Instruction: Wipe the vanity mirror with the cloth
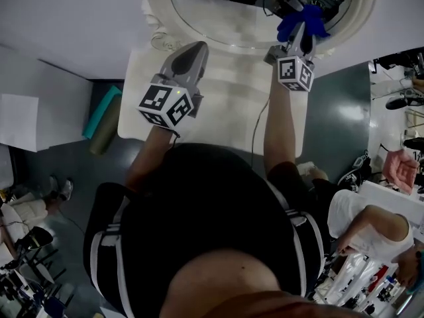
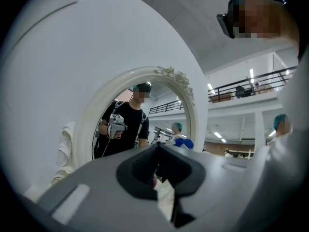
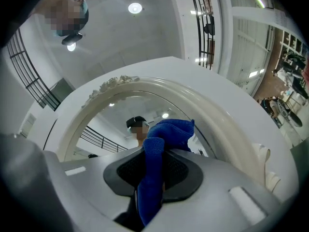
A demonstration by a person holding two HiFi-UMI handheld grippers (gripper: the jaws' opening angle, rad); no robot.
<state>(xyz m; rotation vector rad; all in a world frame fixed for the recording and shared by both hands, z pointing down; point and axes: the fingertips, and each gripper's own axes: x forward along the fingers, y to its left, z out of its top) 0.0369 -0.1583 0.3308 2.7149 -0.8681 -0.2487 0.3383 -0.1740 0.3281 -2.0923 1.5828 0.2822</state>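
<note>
The oval vanity mirror [image 1: 218, 12] in a carved white frame [image 2: 186, 93] stands at the back of the white table [image 1: 225, 105]. My right gripper [image 1: 301, 35] is shut on a blue cloth [image 1: 303, 22], whose bunched end rests at the mirror glass near the frame's lower right. In the right gripper view the blue cloth [image 3: 157, 170] runs up between the jaws toward the mirror [image 3: 120, 115]. My left gripper [image 1: 189, 55] is shut with nothing in it, held over the table left of the cloth, pointing at the mirror [image 2: 140, 122].
A white wall stands behind the mirror. A teal box [image 1: 103, 111] lies on the floor left of the table. A person in white [image 1: 377, 227] stands at the lower right, and cluttered shelves [image 1: 20, 264] are at the lower left.
</note>
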